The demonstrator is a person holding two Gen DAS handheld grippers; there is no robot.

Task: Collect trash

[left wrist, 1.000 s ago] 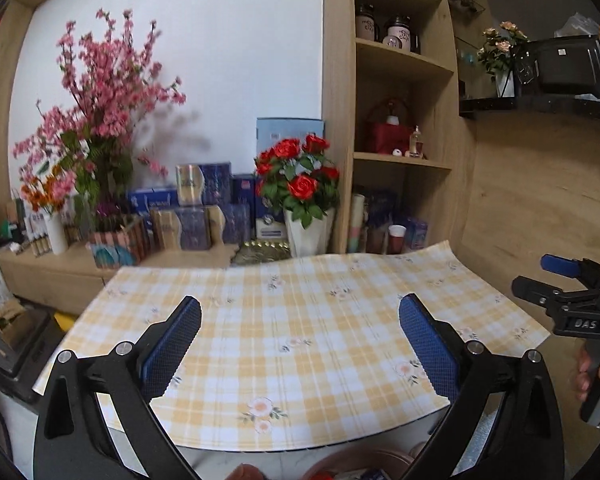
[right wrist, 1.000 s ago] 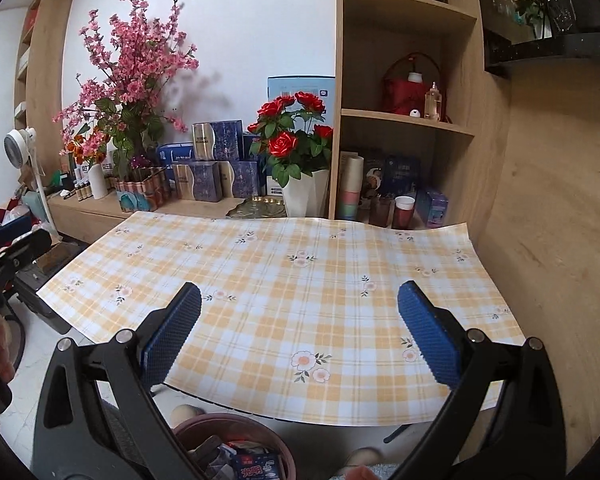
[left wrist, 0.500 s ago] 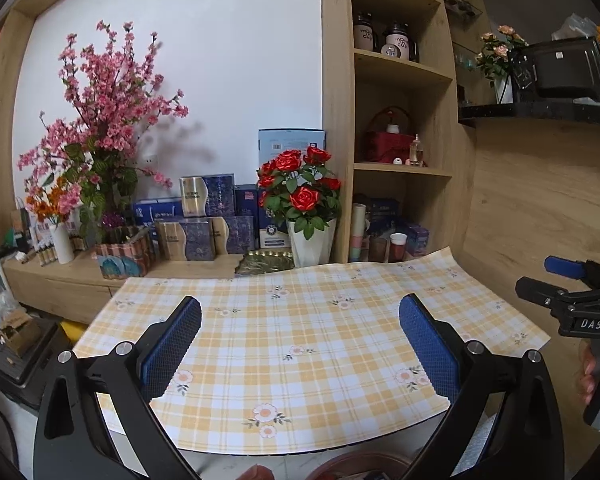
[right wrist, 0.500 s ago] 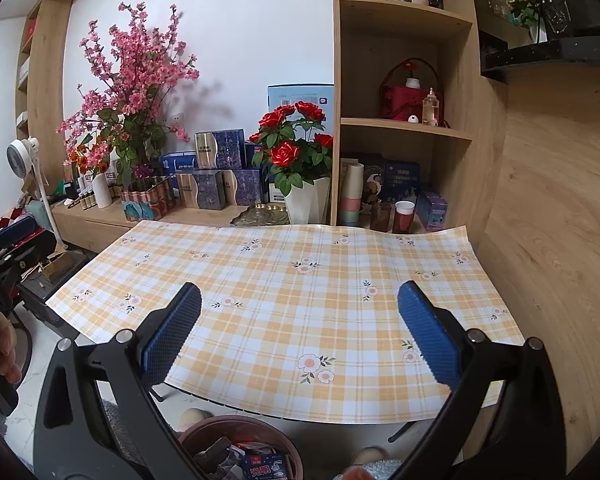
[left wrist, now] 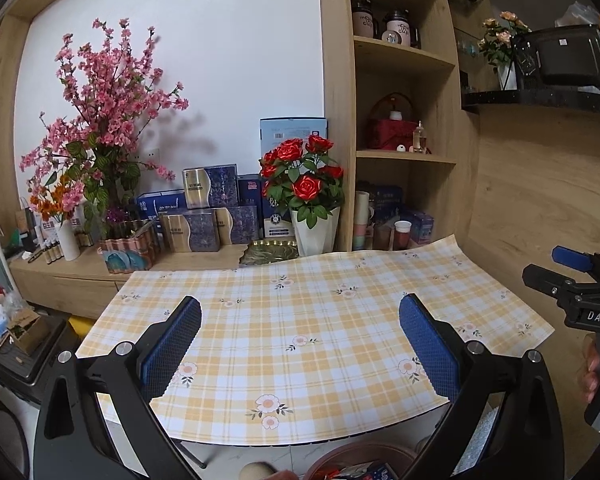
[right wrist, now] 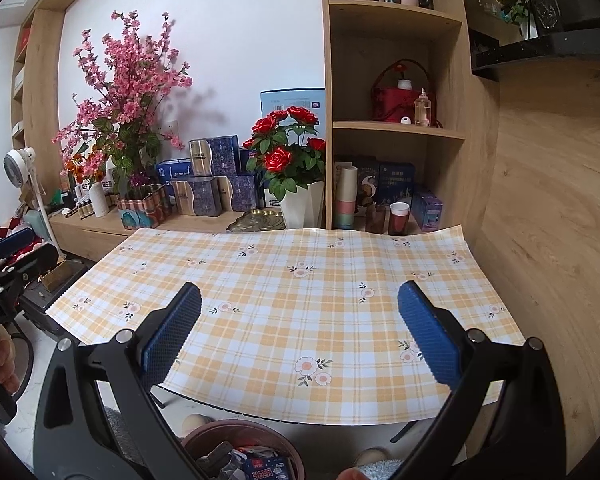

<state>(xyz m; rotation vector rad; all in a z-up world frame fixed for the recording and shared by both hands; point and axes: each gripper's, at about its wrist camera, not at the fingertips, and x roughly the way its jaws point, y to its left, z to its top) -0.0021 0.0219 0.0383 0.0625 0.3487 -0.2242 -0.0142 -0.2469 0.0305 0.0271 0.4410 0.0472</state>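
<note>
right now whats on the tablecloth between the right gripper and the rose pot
Nothing: in the right wrist view the checked tablecloth is bare from the open right gripper to the white rose pot behind its far edge.

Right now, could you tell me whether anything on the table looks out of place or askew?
Nothing is spilled or broken. The one oddity is the checked tablecloth: it does not lie flat, and its far right corner curls up near the wooden wall. The bin below the near edge already holds wrappers. Both grippers are open.
</note>
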